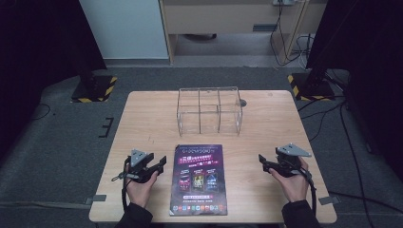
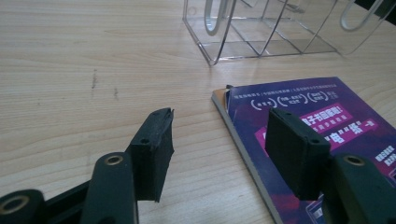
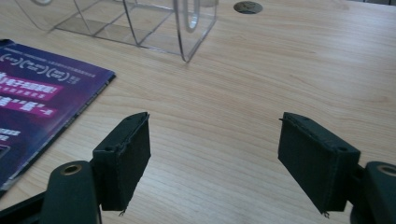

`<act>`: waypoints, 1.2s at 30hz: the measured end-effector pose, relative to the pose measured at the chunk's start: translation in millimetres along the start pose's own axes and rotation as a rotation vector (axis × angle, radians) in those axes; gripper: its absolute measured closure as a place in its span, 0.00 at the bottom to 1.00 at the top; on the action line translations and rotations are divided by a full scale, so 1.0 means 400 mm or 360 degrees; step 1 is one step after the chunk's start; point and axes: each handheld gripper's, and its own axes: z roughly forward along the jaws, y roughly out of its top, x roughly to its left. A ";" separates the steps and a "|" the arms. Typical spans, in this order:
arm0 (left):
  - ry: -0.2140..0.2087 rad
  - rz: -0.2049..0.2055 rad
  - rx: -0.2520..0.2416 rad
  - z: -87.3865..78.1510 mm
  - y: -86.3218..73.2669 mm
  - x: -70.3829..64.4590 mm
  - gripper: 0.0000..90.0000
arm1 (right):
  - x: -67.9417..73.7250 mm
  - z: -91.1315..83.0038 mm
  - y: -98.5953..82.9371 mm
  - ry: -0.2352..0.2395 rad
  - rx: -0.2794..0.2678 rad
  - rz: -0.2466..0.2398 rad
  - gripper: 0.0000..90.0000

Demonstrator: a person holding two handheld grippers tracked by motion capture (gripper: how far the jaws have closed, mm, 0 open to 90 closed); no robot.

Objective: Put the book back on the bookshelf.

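A purple magazine point(image 1: 199, 179) lies flat near the front middle of the wooden table point(image 1: 142, 118). Behind it stands a clear acrylic rack point(image 1: 209, 110) with upright dividers. My left gripper point(image 1: 161, 164) rests left of the magazine, open and holding nothing. In the left gripper view one black jaw hangs over the magazine's point(image 2: 322, 126) left edge and the other over bare wood, with the rack point(image 2: 261, 28) beyond. My right gripper point(image 1: 264, 160) sits right of the magazine, open and holding nothing. The right gripper view shows the magazine point(image 3: 37, 98) at left and the rack point(image 3: 135, 23) ahead.
A small round metal grommet point(image 3: 248, 6) is set in the tabletop right of the rack. Black stands with yellow-striped bases point(image 1: 94, 88) flank the table's far corners on the grey floor. Cables point(image 1: 342, 128) trail on the right.
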 end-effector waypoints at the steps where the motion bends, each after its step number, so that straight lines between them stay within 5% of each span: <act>1: -0.0004 0.0005 -0.0003 0.000 0.000 -0.002 0.46 | 0.003 0.000 0.002 0.0009 -0.0001 -0.0001 0.28; 23: -0.0076 0.0066 0.0037 0.028 -0.017 -0.046 0.46 | 0.133 0.045 0.075 0.0198 -0.0027 -0.0094 0.29; 36: -0.0094 0.0075 0.0109 0.054 -0.033 -0.058 0.47 | 0.183 0.076 0.077 0.0292 0.0017 -0.0098 0.30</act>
